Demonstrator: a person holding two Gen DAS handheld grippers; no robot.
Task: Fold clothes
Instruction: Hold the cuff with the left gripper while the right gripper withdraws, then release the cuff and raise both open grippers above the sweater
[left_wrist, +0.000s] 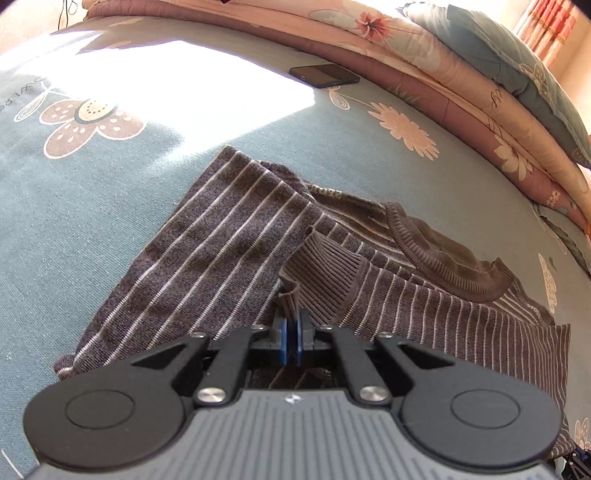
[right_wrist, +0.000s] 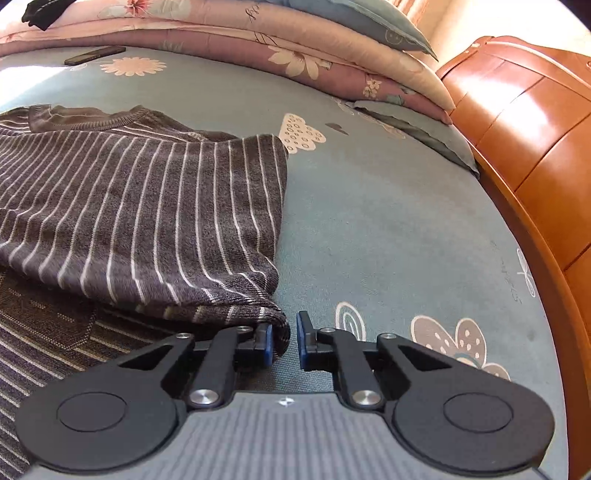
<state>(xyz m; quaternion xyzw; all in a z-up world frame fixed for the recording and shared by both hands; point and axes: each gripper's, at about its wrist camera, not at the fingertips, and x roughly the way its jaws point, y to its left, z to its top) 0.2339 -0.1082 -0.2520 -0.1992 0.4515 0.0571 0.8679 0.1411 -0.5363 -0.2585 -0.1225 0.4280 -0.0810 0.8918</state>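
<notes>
A grey-brown sweater (left_wrist: 221, 240) with thin white stripes lies partly folded on a blue-grey flowered bed sheet (left_wrist: 92, 192). Its ribbed neckline (left_wrist: 454, 273) faces the right of the left wrist view. My left gripper (left_wrist: 291, 325) is shut on the ribbed cuff (left_wrist: 317, 273) of a sleeve laid across the body. In the right wrist view the sweater (right_wrist: 129, 203) fills the left half. A folded corner of it (right_wrist: 280, 325) sits between the pads of my right gripper (right_wrist: 285, 341), against the left pad, with a gap to the right pad.
A dark phone (left_wrist: 324, 75) (right_wrist: 94, 55) lies on the sheet beyond the sweater. Stacked floral quilts (left_wrist: 443, 74) (right_wrist: 295, 44) line the far side. An orange wooden bed frame (right_wrist: 517, 129) borders the right. Bare sheet (right_wrist: 388, 229) stretches to the right of the sweater.
</notes>
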